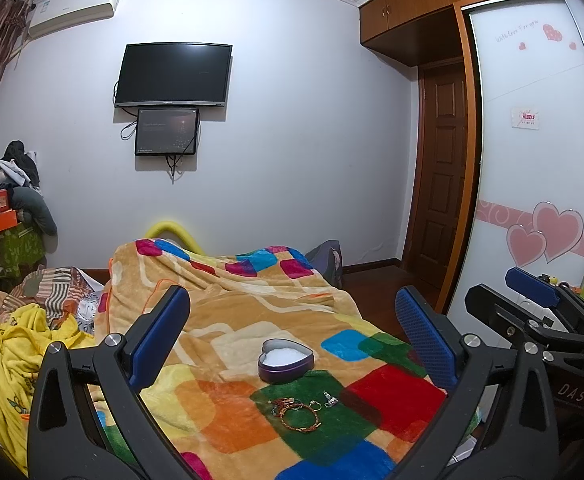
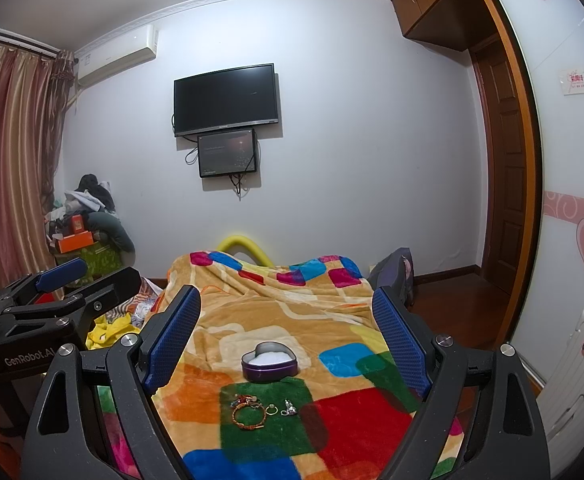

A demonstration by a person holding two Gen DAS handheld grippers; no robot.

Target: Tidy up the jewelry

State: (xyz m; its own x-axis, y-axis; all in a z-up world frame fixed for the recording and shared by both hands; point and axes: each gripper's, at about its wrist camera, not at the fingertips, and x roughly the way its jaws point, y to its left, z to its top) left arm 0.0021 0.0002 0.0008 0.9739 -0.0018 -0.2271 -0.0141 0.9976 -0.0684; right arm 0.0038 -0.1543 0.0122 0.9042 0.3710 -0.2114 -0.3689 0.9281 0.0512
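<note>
A purple heart-shaped tin (image 1: 286, 361) with white lining stands open on the patchwork blanket; it also shows in the right wrist view (image 2: 269, 361). In front of it, on a green patch, lie a braided orange bracelet (image 1: 299, 417) (image 2: 248, 415), a gold ring (image 1: 315, 405) (image 2: 272, 409) and a silver earring (image 1: 330, 398) (image 2: 288, 407). My left gripper (image 1: 292, 340) is open and empty, held above the blanket short of the jewelry. My right gripper (image 2: 286, 334) is open and empty, likewise short of it. The right gripper shows at the right of the left wrist view (image 1: 539, 312).
The blanket (image 1: 220, 320) covers a bed. A heap of yellow and striped clothes (image 1: 24, 332) lies left. A wardrobe with heart stickers (image 1: 539, 160) and a wooden door (image 1: 439, 184) stand right. A white suitcase (image 2: 583, 356) is at far right.
</note>
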